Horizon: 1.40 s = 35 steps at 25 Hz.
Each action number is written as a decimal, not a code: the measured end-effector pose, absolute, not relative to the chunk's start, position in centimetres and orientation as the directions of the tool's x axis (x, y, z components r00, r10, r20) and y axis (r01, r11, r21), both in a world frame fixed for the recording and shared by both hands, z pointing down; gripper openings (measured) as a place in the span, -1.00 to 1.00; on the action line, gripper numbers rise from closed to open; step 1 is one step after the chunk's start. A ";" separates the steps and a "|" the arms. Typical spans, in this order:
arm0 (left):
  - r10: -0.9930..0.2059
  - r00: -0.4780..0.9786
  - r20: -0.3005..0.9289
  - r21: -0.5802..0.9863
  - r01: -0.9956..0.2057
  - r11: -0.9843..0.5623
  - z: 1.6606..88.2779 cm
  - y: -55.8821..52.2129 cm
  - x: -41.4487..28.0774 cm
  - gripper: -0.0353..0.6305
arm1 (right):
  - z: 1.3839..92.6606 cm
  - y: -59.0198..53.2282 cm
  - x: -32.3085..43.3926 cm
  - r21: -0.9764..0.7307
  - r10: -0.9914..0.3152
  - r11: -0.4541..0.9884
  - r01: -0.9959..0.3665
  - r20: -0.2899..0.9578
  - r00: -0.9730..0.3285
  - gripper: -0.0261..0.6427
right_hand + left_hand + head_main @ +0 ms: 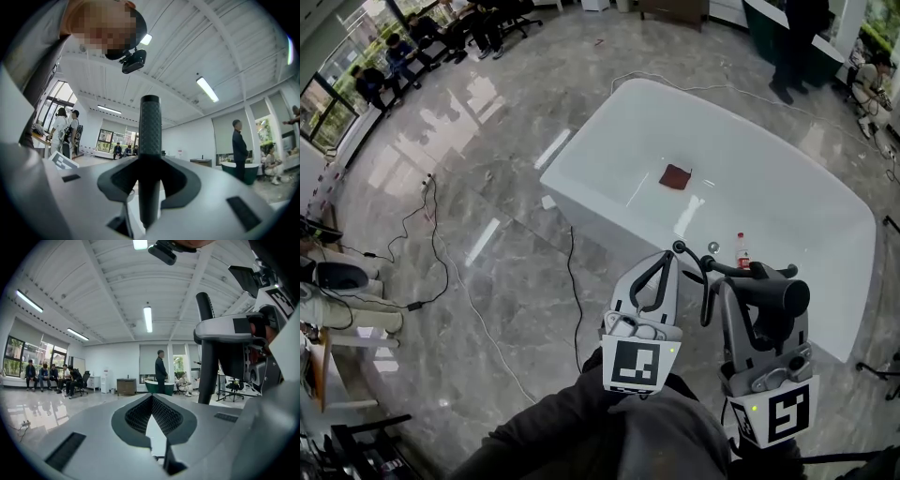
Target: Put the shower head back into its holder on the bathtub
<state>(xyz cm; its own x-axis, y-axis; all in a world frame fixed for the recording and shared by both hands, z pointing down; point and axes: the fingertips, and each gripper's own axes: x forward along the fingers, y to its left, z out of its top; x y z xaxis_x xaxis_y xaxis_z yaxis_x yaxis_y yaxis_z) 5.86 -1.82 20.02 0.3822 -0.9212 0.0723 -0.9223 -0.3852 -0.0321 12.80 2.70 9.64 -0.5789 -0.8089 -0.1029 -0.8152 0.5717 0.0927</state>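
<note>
The white bathtub (609, 112) fills the middle and right of the head view. My right gripper (748, 292) is shut on the black handle of the shower head (773, 292), held level just short of the tub's near rim. The black hose (705, 286) loops down from it. In the right gripper view the handle (150, 136) stands upright between the pads of that gripper (150, 164). My left gripper (667, 259) hangs beside it, shut and empty, its tips meeting (151, 401). A small metal fitting (712, 247) sits on the rim ahead; I cannot tell whether it is the holder.
A red-capped bottle (742, 251) stands on the tub's rim and a brown cloth (676, 176) lies inside the tub. Cables (431, 244) trail over the marble floor at left. People sit at the far left (394, 56); one person stands beyond the tub (792, 47).
</note>
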 end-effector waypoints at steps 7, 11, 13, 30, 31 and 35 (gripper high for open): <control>-0.893 0.449 0.027 -0.030 -0.892 -0.450 19.4 -6.4 5.3 -0.88 | 9.1 -1.5 11.5 0.078 -0.831 0.542 -0.837 -0.095 -0.547 -0.52; -0.881 0.472 -0.001 -0.017 -0.881 -0.472 18.5 -8.6 4.6 -0.88 | 8.0 -3.2 9.9 0.108 -0.830 0.538 -0.836 -0.102 -0.548 -0.51; -0.877 0.480 -0.001 -0.008 -0.877 -0.480 18.7 -9.2 4.3 -0.88 | 7.8 -3.8 9.3 0.118 -0.832 0.534 -0.837 -0.102 -0.546 -0.52; -0.871 0.491 -0.015 0.051 -0.869 -0.492 19.2 -14.3 1.2 -0.88 | 2.9 -8.6 5.6 0.189 -0.812 0.541 -0.819 -0.134 -0.567 -0.52; -0.869 0.494 -0.015 0.054 -0.868 -0.494 19.3 -14.6 1.2 -0.88 | 2.5 -8.8 5.5 0.196 -0.811 0.539 -0.819 -0.141 -0.567 -0.52; -0.867 0.497 -0.021 0.075 -0.864 -0.497 19.5 -15.6 1.0 -0.88 | 1.3 -9.6 5.0 0.214 -0.806 0.535 -0.817 -0.158 -0.570 -0.52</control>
<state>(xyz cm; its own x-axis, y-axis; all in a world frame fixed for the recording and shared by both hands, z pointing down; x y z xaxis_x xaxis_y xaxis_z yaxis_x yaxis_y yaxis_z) 0.99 -15.65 19.54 0.4974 -0.8673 -0.0207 -0.8642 -0.4974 0.0751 4.98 -9.65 1.32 -0.5699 -0.8063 -0.1582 -0.8169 0.5354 0.2143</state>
